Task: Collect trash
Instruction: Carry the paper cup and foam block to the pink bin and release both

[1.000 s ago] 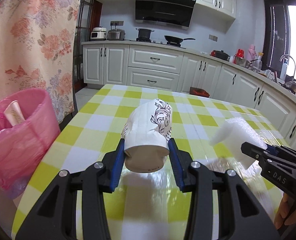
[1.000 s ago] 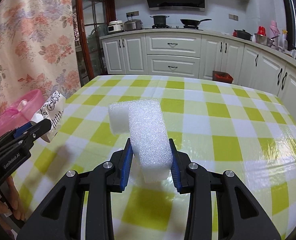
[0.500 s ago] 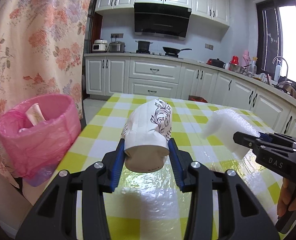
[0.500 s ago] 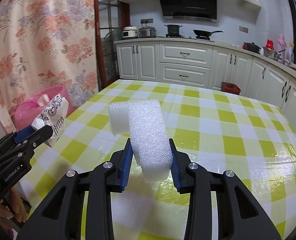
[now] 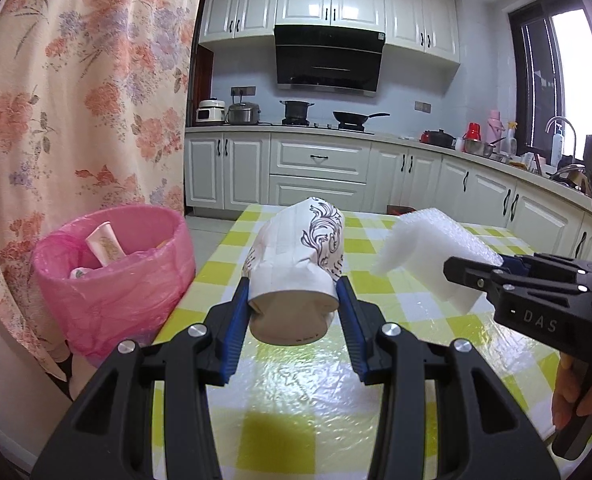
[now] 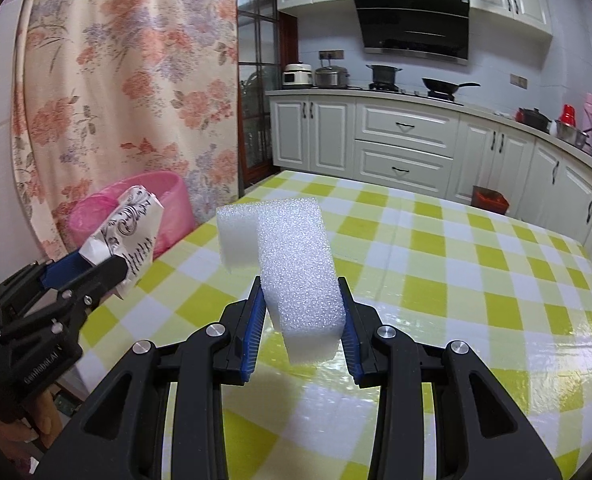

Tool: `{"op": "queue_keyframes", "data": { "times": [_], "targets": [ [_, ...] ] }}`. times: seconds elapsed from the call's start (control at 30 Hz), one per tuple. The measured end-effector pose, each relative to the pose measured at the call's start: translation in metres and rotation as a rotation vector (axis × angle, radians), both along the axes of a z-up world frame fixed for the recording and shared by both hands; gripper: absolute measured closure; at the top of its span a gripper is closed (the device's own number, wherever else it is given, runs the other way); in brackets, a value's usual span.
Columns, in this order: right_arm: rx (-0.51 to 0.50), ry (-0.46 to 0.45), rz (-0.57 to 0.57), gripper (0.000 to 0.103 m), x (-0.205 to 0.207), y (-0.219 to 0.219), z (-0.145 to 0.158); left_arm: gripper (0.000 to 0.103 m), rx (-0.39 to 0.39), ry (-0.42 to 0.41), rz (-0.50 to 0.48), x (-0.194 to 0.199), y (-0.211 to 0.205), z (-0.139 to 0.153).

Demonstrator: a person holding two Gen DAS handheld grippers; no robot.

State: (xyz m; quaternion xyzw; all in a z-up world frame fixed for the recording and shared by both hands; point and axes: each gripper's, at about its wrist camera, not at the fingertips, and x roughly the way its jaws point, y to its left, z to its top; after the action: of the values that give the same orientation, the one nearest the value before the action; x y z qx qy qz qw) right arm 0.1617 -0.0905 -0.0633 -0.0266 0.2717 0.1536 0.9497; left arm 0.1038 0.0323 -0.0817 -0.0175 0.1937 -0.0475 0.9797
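My left gripper (image 5: 294, 300) is shut on a crushed white paper cup (image 5: 296, 264) with black scroll print, held above the table's left edge. My right gripper (image 6: 302, 308) is shut on an L-shaped white foam block (image 6: 292, 264), also held above the table. In the left wrist view the foam block (image 5: 428, 252) and the right gripper (image 5: 472, 276) are to the right of the cup. In the right wrist view the cup (image 6: 132, 232) and the left gripper (image 6: 92, 268) are at the left. A pink trash bin (image 5: 112, 276) with a pink liner stands left of the table and holds some trash.
The table (image 6: 456, 264) has a glossy yellow and white checked cloth. A floral curtain (image 5: 76, 100) hangs behind the bin (image 6: 164, 204). White kitchen cabinets (image 5: 320, 172) and a counter with pots run along the back and right.
Both grippers have moved back and to the left with their loads. The pink bin has come closer and sits more toward the middle of the left wrist view.
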Motion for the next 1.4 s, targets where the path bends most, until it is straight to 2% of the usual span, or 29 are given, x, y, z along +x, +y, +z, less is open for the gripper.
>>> {"op": "queue_keyframes", "data": {
  "times": [0.43, 0.87, 1.07, 1.4],
  "targets": [
    [0.000, -0.024, 0.121, 0.067, 0.006, 0.043, 0.009, 0.061, 0.013, -0.035, 0.060, -0.008, 0.027, 0.016],
    [0.045, -0.046, 0.277, 0.067, 0.042, 0.111, 0.032, 0.061, 0.025, -0.087, 0.206, 0.009, 0.096, 0.043],
    [0.063, -0.035, 0.341, 0.067, 0.070, 0.147, 0.038, 0.061, 0.063, -0.098, 0.242, 0.033, 0.125, 0.052],
    [0.081, 0.015, 0.410, 0.067, 0.126, 0.200, 0.040, 0.061, 0.011, -0.044, 0.329, 0.090, 0.193, 0.050]
  ]
}}
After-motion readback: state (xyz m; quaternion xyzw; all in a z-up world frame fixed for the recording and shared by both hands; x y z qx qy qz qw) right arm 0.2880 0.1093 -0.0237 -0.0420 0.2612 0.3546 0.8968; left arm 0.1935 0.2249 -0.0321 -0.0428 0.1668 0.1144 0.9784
